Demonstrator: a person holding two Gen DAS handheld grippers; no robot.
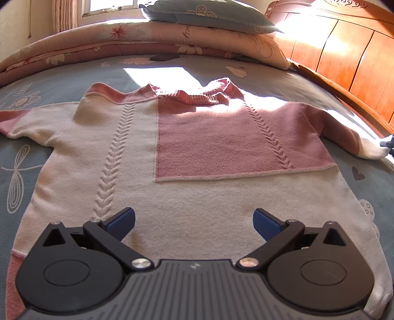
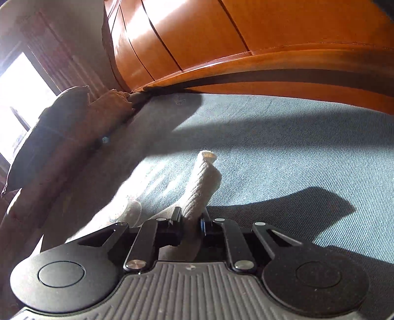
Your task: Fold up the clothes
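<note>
One wide bed covered in a blue-grey sheet with white flower and dragonfly prints (image 1: 29, 157) fills most of both views, bounded on one side by an orange-brown panelled wooden headboard (image 1: 344, 54). Across the far edge lies a rolled pink floral quilt (image 1: 123, 41) bearing a short line of cursive script, too small and tilted to read, with a grey-blue flower-print pillow (image 1: 209, 14) resting on top. Spread flat on the sheet, collar away from the left camera, is the pink and cream knitted sweater with raised braid ribs (image 1: 197, 152); no brand tag or label shows on it. Its cream sleeve cuff (image 2: 202, 182) extends toward the headboard side. Above the sweater's lower hem, the left gripper (image 1: 194, 222) has its blue-padded jaws spread wide, nothing between them. At the sleeve end, the right gripper (image 2: 190, 219) has its jaws drawn close and pinching the cream cuff, which stands up past the fingertips over the sheet.
</note>
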